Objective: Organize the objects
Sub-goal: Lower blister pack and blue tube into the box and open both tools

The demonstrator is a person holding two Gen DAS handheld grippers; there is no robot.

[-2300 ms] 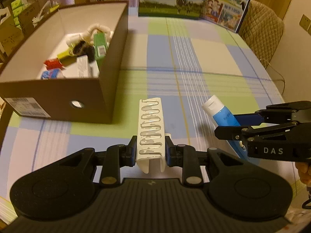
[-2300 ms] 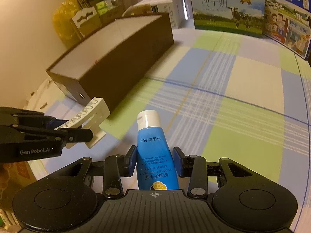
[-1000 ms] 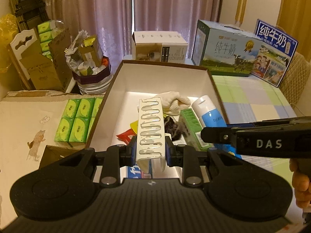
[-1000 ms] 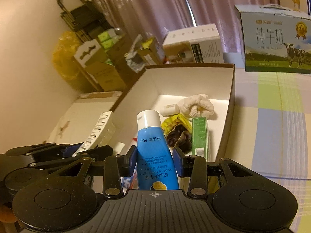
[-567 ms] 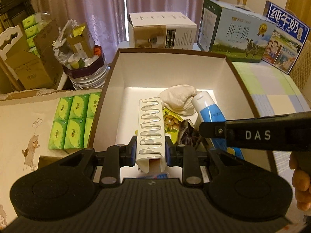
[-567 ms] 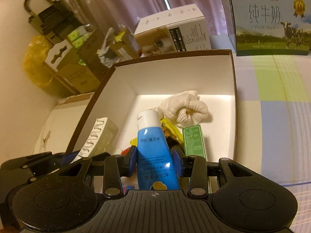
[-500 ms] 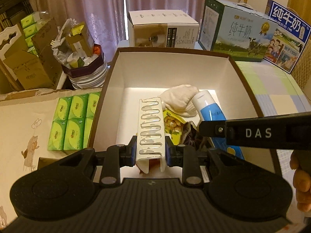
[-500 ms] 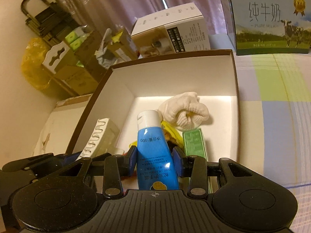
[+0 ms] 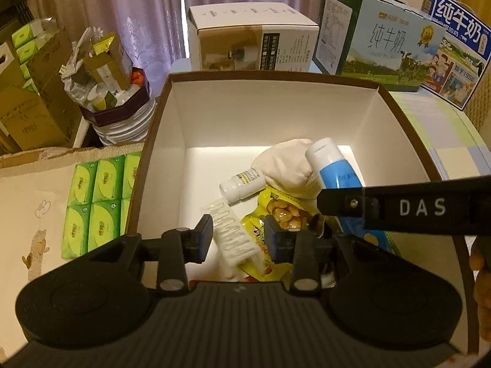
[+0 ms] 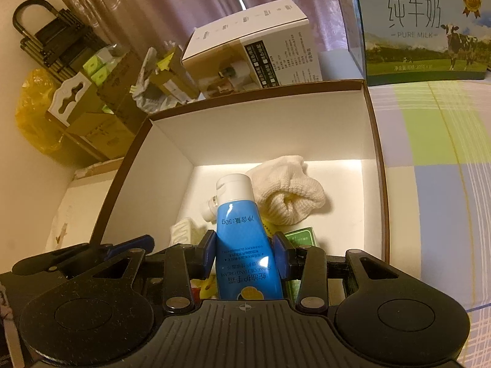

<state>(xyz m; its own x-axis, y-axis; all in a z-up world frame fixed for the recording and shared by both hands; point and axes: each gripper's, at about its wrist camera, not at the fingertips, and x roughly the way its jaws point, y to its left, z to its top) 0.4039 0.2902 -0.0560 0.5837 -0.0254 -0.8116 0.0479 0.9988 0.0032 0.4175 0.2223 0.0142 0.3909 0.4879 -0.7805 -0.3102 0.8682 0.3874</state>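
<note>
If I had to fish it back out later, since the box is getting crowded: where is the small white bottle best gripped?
Grip the small white bottle across its labelled body, coming straight down from above. It lies on its side on the box floor, cap toward the clear left part, its other end against the cream cloth. Set the jaws across its width, between cap and cloth.

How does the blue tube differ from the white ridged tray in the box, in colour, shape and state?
The blue tube is blue with a white cap; the white ridged tray is all white. The tube is rounded and smooth; the tray is flat with ridges. The right gripper is clamped on the tube, above the box; the tray lies loose in the box between the opening fingers of the left gripper. Both are over the same box.
</note>
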